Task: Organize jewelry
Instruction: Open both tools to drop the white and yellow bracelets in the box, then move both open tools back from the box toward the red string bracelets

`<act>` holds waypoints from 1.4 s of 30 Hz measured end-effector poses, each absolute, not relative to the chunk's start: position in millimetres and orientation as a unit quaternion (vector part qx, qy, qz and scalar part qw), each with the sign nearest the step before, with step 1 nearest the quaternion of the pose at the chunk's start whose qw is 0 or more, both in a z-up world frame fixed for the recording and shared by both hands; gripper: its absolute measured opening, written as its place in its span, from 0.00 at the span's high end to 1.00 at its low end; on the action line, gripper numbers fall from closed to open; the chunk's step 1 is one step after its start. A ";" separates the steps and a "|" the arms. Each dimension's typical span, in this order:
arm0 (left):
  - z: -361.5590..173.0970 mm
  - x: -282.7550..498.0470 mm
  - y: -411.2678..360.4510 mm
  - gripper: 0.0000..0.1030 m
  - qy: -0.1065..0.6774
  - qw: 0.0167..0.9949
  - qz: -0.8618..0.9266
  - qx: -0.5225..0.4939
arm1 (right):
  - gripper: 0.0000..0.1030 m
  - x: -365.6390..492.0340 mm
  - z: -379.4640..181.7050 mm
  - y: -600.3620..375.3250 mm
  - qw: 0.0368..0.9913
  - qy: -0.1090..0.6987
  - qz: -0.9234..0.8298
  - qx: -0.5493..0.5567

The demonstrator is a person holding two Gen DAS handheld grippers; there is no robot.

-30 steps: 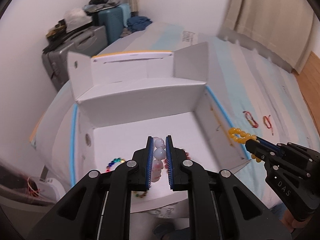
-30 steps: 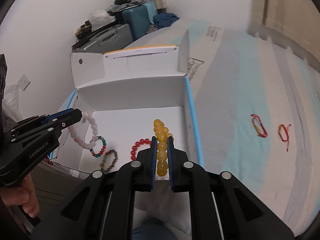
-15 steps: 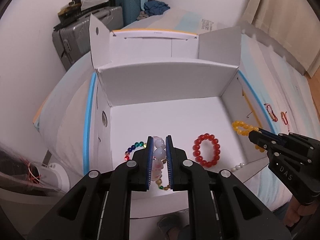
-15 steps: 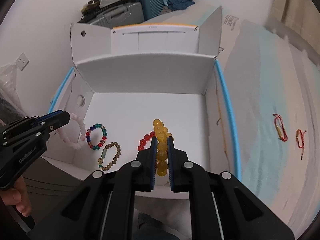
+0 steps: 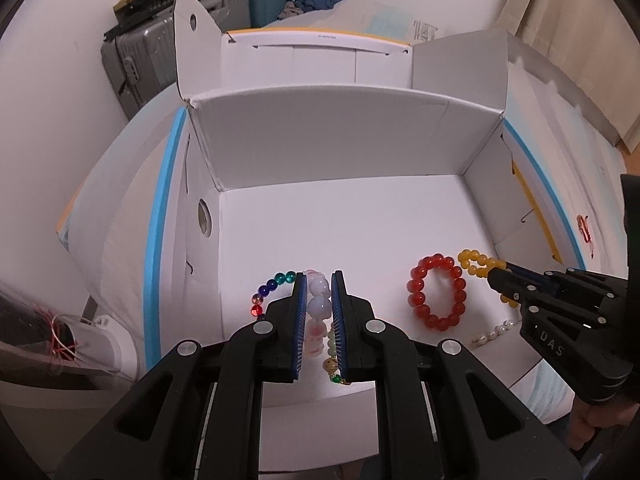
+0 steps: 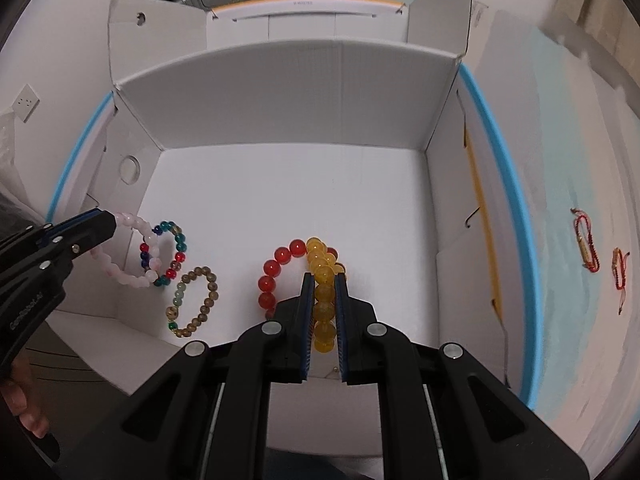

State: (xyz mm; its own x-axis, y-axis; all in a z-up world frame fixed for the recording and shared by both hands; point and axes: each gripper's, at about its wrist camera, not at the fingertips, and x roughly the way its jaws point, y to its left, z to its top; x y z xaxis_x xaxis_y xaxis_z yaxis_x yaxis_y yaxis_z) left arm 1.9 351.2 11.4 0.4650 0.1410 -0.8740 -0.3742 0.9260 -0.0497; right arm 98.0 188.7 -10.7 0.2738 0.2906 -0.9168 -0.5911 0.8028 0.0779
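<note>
My left gripper (image 5: 319, 280) is shut on a pale pink bead bracelet (image 5: 318, 308), which hangs low inside the open white box (image 5: 340, 144) at its near left. The same pink bracelet (image 6: 132, 258) dangles from that gripper (image 6: 110, 220) over a multicoloured bead bracelet (image 6: 176, 248). My right gripper (image 6: 323, 280) is shut on a yellow bead bracelet (image 6: 323, 300), held just right of a red bead bracelet (image 6: 272, 272) lying on the box floor. In the left wrist view the right gripper (image 5: 496, 274) holds the yellow bracelet (image 5: 474, 262) beside the red one (image 5: 438, 292).
A brown and green bead bracelet (image 6: 194, 304) and a string of white pearls (image 5: 494, 332) also lie in the box. Two red cord bracelets (image 6: 586, 246) lie on the bed sheet right of the box. Suitcases (image 5: 160, 48) stand against the far wall.
Both grippers have come down and forward into the box, still shut on their bracelets. The box floor and the bracelets lying on it now look much closer.
</note>
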 end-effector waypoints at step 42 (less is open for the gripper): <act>54.2 6.7 292.6 0.16 0.438 0.882 0.152 -0.087 | 0.18 81.3 51.8 103.6 0.857 0.430 0.273 -0.075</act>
